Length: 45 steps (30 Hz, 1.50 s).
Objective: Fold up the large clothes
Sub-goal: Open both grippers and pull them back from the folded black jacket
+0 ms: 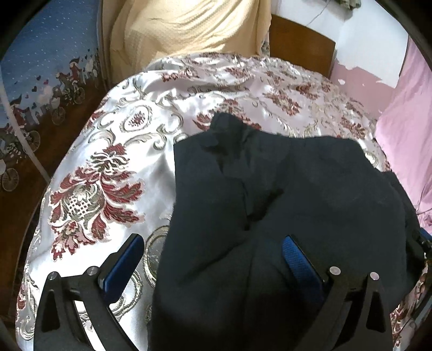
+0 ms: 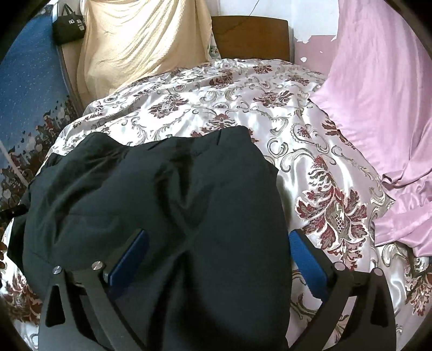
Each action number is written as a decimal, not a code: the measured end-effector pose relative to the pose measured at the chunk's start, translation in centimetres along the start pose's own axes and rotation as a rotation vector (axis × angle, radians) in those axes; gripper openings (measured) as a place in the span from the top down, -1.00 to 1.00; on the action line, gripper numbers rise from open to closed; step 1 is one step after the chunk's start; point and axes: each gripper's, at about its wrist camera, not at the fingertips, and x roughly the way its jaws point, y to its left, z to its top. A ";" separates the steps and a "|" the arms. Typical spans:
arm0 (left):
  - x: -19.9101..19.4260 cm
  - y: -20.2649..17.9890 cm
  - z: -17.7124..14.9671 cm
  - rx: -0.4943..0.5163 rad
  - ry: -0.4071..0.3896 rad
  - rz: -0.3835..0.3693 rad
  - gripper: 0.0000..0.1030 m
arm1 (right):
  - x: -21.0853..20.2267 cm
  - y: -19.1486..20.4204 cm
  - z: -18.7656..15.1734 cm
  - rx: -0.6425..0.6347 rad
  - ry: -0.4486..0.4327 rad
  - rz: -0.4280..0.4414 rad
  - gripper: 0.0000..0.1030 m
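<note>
Both tools, left tool point(image 1: 213, 259) and right tool point(image 2: 218, 253), gape wide over the dark garment point(image 1: 283, 202), gripping nothing.

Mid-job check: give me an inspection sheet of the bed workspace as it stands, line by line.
Surface: bed under a satin floral bedspread, wrinkled.
Job's things: one dark garment lying bunched on the bedspread, creased down the middle, not flat.
Clutter: pink sheet draped over the bed's right side; cream cloth hanging at the head end.
Grippers: left gripper open, garment edge under it, pads not pressing; right gripper open over the garment, nothing clamped.
Cables: thin wire on the wall above the headboard.
Surroundings: wooden headboard, black bag, blue patterned curtain.
</note>
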 end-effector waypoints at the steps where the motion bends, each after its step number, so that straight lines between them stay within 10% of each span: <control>1: -0.2 0.1 0.0 -0.005 -0.013 -0.005 -1.00 | -0.1 0.0 0.0 0.002 -0.006 -0.003 -0.97; 45: -14.9 -5.1 -11.3 0.101 -0.343 -0.094 -1.00 | -17.1 4.1 -8.2 0.067 -0.348 -0.016 -0.97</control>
